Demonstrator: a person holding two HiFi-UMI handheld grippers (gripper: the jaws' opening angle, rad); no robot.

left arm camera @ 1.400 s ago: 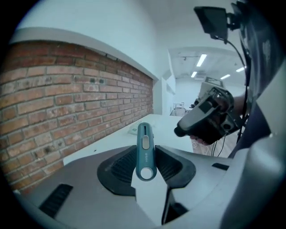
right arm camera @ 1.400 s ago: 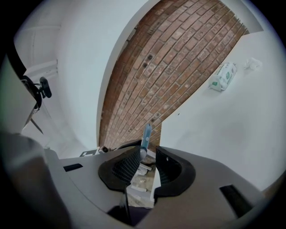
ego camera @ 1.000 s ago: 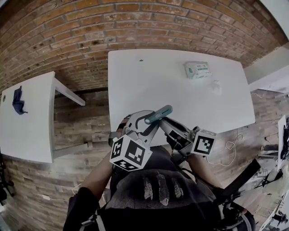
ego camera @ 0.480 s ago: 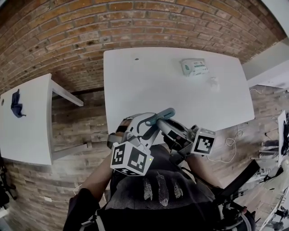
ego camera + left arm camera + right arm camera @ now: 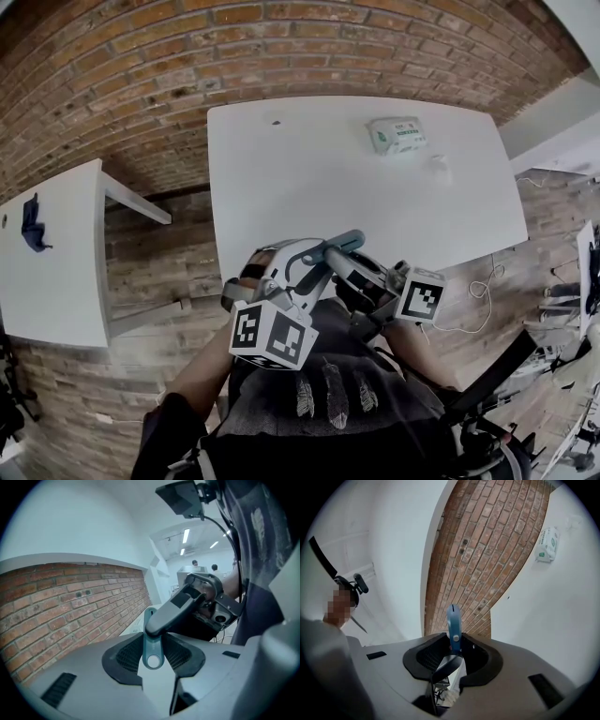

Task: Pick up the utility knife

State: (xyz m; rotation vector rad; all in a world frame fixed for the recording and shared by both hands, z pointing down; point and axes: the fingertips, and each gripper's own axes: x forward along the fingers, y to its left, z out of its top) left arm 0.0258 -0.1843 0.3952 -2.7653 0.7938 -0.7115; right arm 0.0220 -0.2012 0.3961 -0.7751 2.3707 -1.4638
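The utility knife (image 5: 334,247), teal and grey, hangs in the air over the near edge of the white table (image 5: 375,197). My left gripper (image 5: 312,263) is shut on its teal end; in the left gripper view the pads clamp the end with the hole (image 5: 153,654), and the grey body (image 5: 174,607) runs off toward the right gripper. My right gripper (image 5: 345,269) faces it from the right. Its jaws are closing with the knife's blue tip (image 5: 453,619) standing between them, a thin gap showing at each pad.
A packet of wipes (image 5: 397,134) and a small white object (image 5: 439,167) lie at the table's far right. A second white table (image 5: 56,262) stands to the left with a dark blue thing (image 5: 33,225) on it. Brick floor lies between; cables (image 5: 473,305) trail at right.
The left gripper has shifted a little and rolled slightly, its marker cube now lower in the picture. The knife stays between both grippers, and the right gripper has kept its place.
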